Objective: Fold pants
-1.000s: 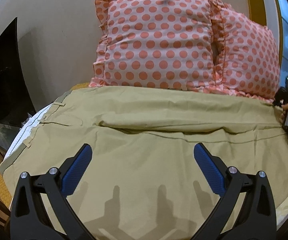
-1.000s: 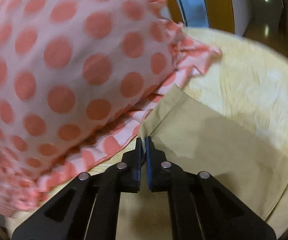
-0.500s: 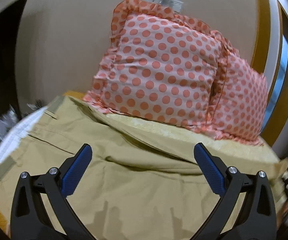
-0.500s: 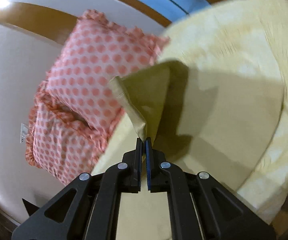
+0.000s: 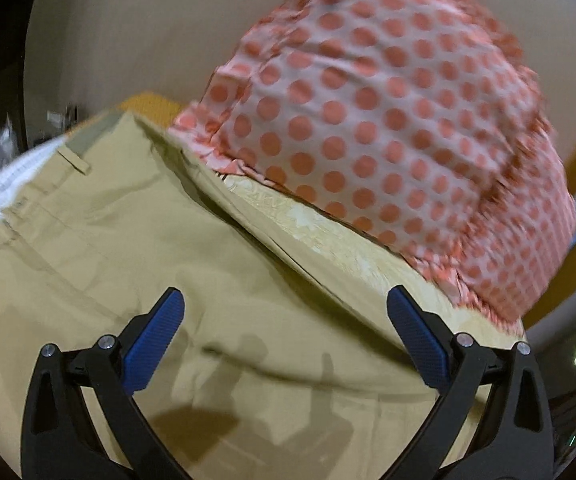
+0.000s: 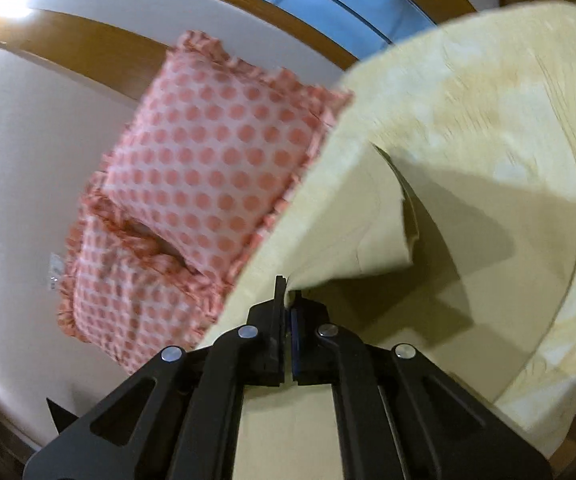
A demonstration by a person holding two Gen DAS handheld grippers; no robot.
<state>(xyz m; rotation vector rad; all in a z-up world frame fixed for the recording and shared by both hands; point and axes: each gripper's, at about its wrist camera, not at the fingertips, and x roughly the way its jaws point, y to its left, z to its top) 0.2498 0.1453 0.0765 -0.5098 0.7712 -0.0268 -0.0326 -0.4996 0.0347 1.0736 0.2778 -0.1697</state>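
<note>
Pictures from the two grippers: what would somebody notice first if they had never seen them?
The pink pillows with big coral dots jump out first, propped against the wall at the head of the bed. Next come the tan pants, spread across the yellow bedcover. The right gripper is shut on a pants corner and lifts it up, while the left gripper hangs wide open over the cloth.

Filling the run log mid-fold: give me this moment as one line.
step: folding pants | right gripper: shut on pants hem, lifted | left gripper: open above pants | polka-dot pillows behind
</note>
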